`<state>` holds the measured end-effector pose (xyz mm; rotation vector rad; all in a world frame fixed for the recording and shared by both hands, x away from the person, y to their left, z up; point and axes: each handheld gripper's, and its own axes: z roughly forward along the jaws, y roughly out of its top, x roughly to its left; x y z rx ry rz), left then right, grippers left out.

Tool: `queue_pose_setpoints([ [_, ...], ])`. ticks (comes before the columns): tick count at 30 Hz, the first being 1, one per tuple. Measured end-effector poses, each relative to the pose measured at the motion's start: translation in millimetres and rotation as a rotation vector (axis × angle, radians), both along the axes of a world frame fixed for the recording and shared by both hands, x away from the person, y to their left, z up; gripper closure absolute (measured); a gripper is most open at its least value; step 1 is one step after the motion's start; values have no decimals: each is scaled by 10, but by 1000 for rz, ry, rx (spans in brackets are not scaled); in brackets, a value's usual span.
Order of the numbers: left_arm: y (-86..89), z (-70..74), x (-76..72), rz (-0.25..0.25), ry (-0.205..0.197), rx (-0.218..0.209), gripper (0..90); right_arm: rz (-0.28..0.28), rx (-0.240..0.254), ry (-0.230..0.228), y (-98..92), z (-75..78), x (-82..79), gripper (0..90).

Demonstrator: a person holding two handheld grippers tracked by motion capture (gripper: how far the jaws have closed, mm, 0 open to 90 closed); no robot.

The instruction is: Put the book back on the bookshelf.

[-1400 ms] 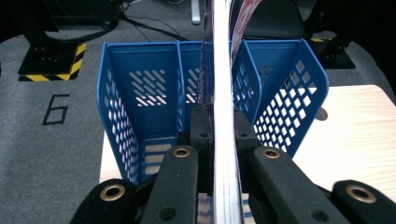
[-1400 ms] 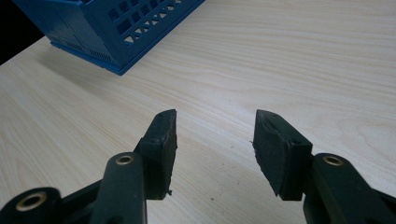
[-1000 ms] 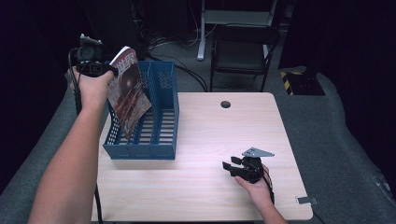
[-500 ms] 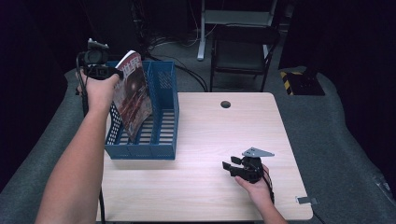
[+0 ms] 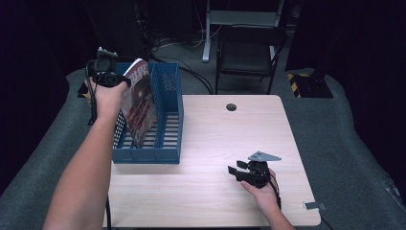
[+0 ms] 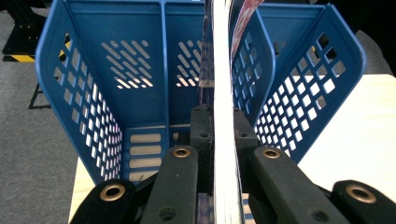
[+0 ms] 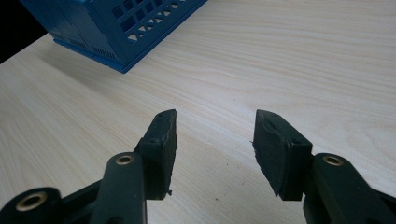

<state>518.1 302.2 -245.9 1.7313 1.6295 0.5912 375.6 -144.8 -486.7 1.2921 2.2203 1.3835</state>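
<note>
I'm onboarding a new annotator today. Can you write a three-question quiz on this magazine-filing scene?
1. True or false: the left gripper is shut on the magazine.
2. The right gripper is: A) open above the bare table; B) clamped on the blue file rack; C) holding a pen.
3. In the high view, where is the magazine's lower end?

Key
1. True: the jaws press its edge from both sides.
2. A
3. Down inside the rack, leaning tilted between its side walls; which compartment cannot be told.

left gripper [image 6: 219,135]: black fingers, brass screws | right gripper [image 5: 239,171]: black, grey three-cornered plate, cable | forearms: bare
</note>
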Motion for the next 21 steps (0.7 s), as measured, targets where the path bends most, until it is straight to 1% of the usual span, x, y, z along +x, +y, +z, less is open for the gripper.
queue_pose_setpoints([
  [5, -16, -75, 8, -3, 5, 2, 839, -1, 1, 1, -3, 1, 1, 492],
  [6, -22, -109, 9, -3, 14, 2, 840, -2, 2, 1, -4, 2, 0, 492],
  [7, -22, -109, 9, -3, 14, 2, 839, -2, 2, 1, -4, 2, 0, 492],
  [8, -25, -146, 13, -1, 17, -2, 840, 0, 1, -2, -6, 1, 2, 492],
  [14, -31, -256, 27, 0, 30, -2, 839, -1, 5, 3, -5, 4, -1, 492],
  [15, -31, -256, 27, 0, 30, -2, 839, -1, 5, 3, -5, 4, -1, 492],
  [16, -30, -295, 32, -4, 29, -1, 840, 0, 4, 5, -3, 0, 3, 492],
  [17, -30, -295, 32, -4, 29, -1, 840, 0, 4, 5, -3, 0, 3, 492],
  [20, -35, -359, 37, -7, 34, 1, 839, 0, 1, 1, 1, -2, 1, 492],
  [21, -35, -359, 37, -7, 34, 1, 839, 1, 1, 6, -2, 0, 1, 492],
])
